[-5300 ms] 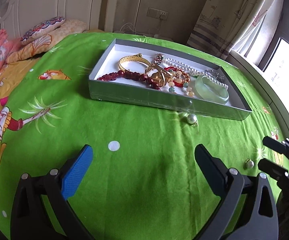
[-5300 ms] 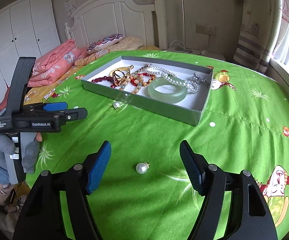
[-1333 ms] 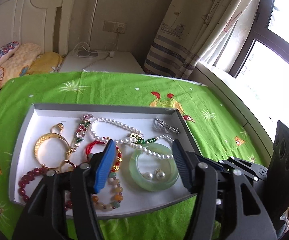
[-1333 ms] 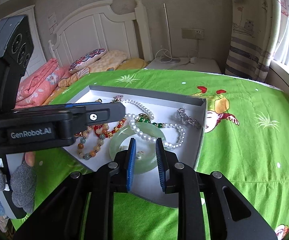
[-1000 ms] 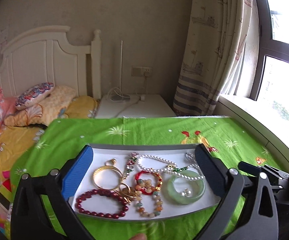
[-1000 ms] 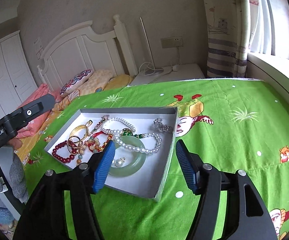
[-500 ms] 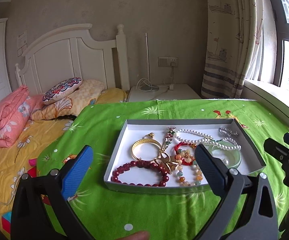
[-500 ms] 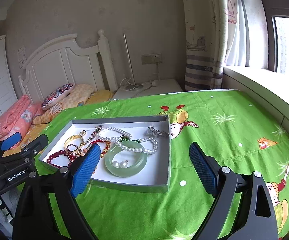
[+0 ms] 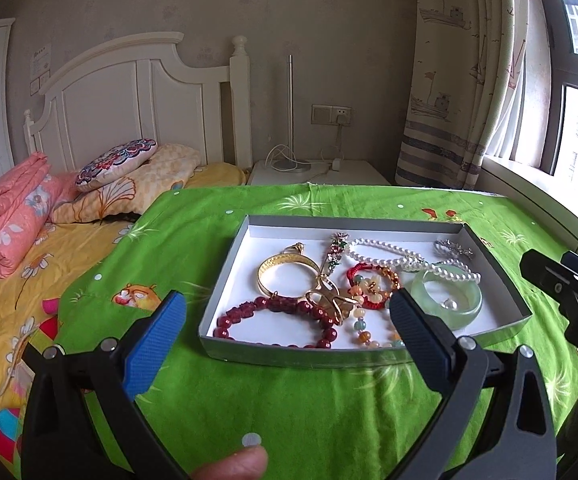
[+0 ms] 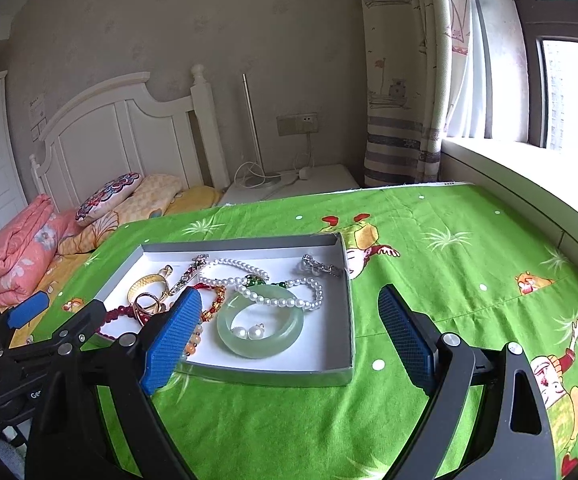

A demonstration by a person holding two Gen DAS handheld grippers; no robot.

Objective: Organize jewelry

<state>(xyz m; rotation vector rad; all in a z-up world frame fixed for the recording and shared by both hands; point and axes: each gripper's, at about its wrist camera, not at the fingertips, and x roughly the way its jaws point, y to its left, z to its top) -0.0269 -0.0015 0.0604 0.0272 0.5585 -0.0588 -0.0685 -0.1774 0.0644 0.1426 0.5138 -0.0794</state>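
Holding both tongs above the green bedspread (image 9: 329, 412), you have nothing in either one. Your left gripper (image 9: 289, 332) stands wide open, its two blue-padded fingers (image 9: 157, 340) spread across the near edge of the tray (image 9: 225, 268). Your right gripper (image 10: 289, 332) is spread just as wide and empty, with one finger over the tray's near left corner and the other over bare bedspread to the tray's right.

One grey tray with a white floor lies flat on the bedspread, and all the jewelry you can see sits inside it. You can count one pale green bangle (image 10: 260, 334) near the right wall, with two pearl earrings (image 10: 249, 332) lying side by side inside its ring. One white pearl necklace (image 10: 273, 296) drapes over the bangle's far rim. One small silver chain piece (image 10: 323, 266) lies in the far right corner. One gold bangle (image 9: 287, 276) sits toward the left, and one dark red bead bracelet (image 9: 277, 320) curves along the near wall. One red cord bracelet (image 9: 373, 284) lies between the gold bangle and the green one, and one string of mixed pale beads (image 9: 363, 328) trails toward the near wall. One gold butterfly-shaped piece (image 9: 331, 304) rests in the middle, touching the red beads.

One patterned cushion (image 9: 117, 158) and one folded pink quilt (image 9: 7, 220) lie at the head of the bed.
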